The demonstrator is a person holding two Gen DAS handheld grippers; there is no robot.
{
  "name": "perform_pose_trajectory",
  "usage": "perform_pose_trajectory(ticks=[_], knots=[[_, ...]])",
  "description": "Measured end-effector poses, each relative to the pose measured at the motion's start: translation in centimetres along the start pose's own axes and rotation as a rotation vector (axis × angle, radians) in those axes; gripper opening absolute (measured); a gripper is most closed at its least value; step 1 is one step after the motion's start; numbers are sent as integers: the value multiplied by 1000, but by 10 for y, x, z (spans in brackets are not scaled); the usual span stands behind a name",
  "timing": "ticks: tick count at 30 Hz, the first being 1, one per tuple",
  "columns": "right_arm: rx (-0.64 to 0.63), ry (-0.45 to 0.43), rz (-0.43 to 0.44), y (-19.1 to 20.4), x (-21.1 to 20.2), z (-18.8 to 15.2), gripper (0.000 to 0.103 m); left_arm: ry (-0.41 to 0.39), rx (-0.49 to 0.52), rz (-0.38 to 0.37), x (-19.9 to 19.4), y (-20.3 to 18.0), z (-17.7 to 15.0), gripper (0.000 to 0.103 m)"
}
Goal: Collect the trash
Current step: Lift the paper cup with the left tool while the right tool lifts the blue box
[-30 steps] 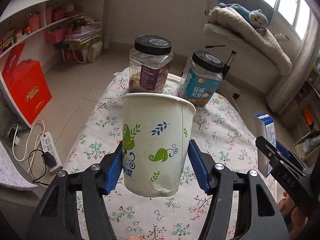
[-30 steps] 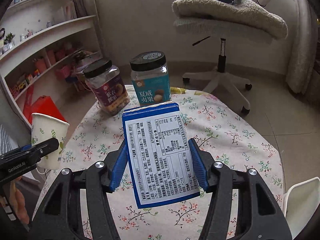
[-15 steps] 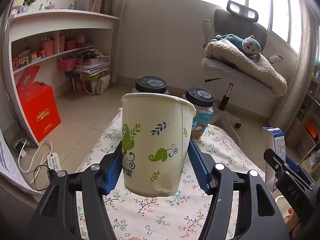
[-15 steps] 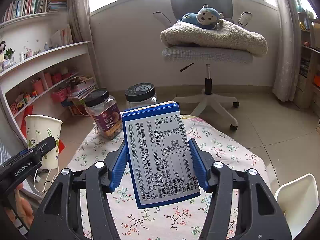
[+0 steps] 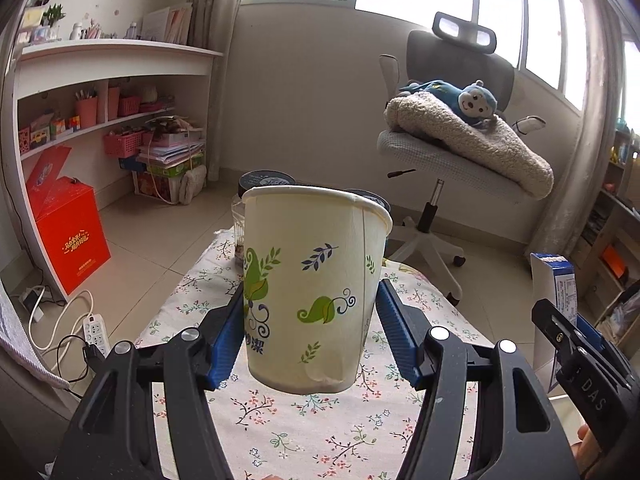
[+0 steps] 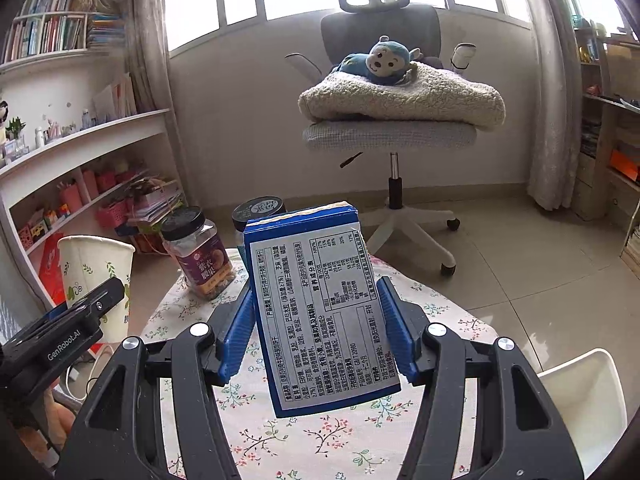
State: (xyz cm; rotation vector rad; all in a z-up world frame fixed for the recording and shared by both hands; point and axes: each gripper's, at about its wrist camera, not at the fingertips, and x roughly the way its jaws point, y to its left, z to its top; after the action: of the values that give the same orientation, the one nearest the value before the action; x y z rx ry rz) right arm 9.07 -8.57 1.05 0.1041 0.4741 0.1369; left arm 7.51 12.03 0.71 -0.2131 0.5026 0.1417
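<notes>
My left gripper (image 5: 312,340) is shut on a white paper cup (image 5: 312,280) with green leaf print and holds it upright above the floral table (image 5: 280,432). My right gripper (image 6: 316,332) is shut on a blue box (image 6: 320,312) with a white nutrition label, held up above the same table (image 6: 320,440). The cup also shows at the left of the right wrist view (image 6: 96,276). The box also shows at the right of the left wrist view (image 5: 554,280).
Two black-lidded snack jars (image 6: 200,252) stand at the table's far end, partly hidden. A white bin (image 6: 580,400) sits at the lower right. An office chair (image 6: 392,132) with a blanket and plush monkey stands beyond. Shelves (image 5: 100,120) and a red box (image 5: 68,236) are at the left.
Both grippers have risen and tilted up with the cup and the box held. The table and jars have dropped lower in view; more of the room and windows shows.
</notes>
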Motion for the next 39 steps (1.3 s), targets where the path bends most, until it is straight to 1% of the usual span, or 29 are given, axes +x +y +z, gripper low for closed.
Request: perform_pose_trajectory(ticks=[9,27,33,39], knots=[[25,-24,-37,-27,-21,4,56,-11,21,-54,-7,-35,0,62],[89,-79,-131,-96,-65,10,56,-20,80,-172,-23,-108,-6,62],[111,-93,-178,-122,-80,10,56,-16,104,-206,-27,-131,-12,62],[147,-93,-234,-156,-94,7,56,-7,134,-243,-32,-158,-22,62]])
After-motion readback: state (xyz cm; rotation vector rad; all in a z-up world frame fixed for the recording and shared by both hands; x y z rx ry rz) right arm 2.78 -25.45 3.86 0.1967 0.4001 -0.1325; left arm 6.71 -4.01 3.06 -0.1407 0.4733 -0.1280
